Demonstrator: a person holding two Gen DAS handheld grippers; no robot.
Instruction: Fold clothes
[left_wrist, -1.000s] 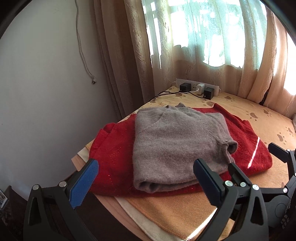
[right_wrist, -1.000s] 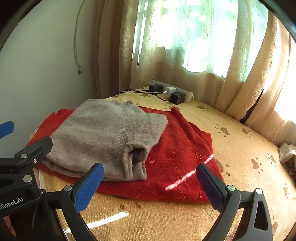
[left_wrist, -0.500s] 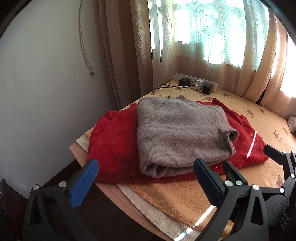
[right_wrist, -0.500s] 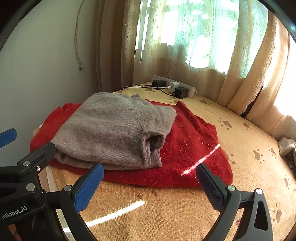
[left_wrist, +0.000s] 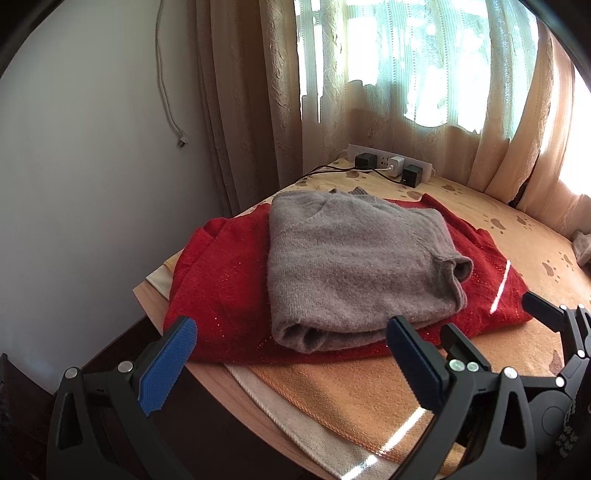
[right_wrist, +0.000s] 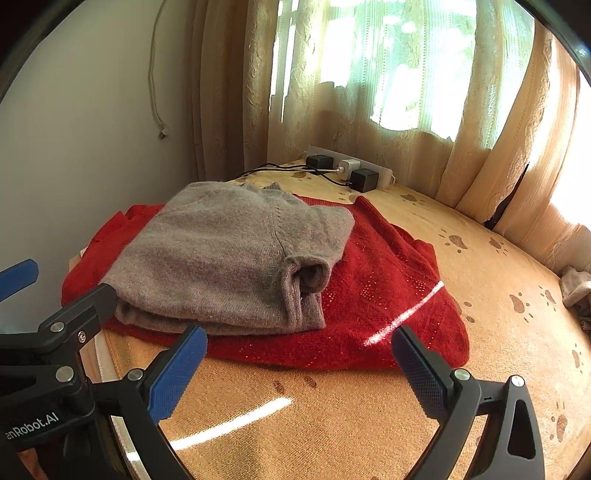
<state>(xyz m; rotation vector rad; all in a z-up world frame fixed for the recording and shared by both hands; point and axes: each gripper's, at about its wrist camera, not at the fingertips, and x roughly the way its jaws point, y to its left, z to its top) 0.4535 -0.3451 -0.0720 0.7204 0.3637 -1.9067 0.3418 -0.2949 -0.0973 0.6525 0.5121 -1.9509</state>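
Observation:
A folded grey sweater (left_wrist: 354, 258) lies on top of a folded red sweater (left_wrist: 221, 280) at the table's corner; both also show in the right wrist view, grey (right_wrist: 229, 254) on red (right_wrist: 384, 288). My left gripper (left_wrist: 291, 365) is open and empty, held back from the near edge of the pile. My right gripper (right_wrist: 299, 373) is open and empty, above the orange cloth in front of the red sweater. The right gripper's fingers (left_wrist: 546, 317) show at the right of the left wrist view.
An orange paw-print cloth (right_wrist: 480, 295) covers the table (left_wrist: 155, 295). A power strip (left_wrist: 391, 164) with plugs sits at the back by the curtains (left_wrist: 258, 92). A pale garment (right_wrist: 576, 288) lies at the far right. The wall (left_wrist: 74, 166) is on the left.
Both grippers have drawn back and risen from the pile; the clothes look farther away. The grey and red sweaters have not moved.

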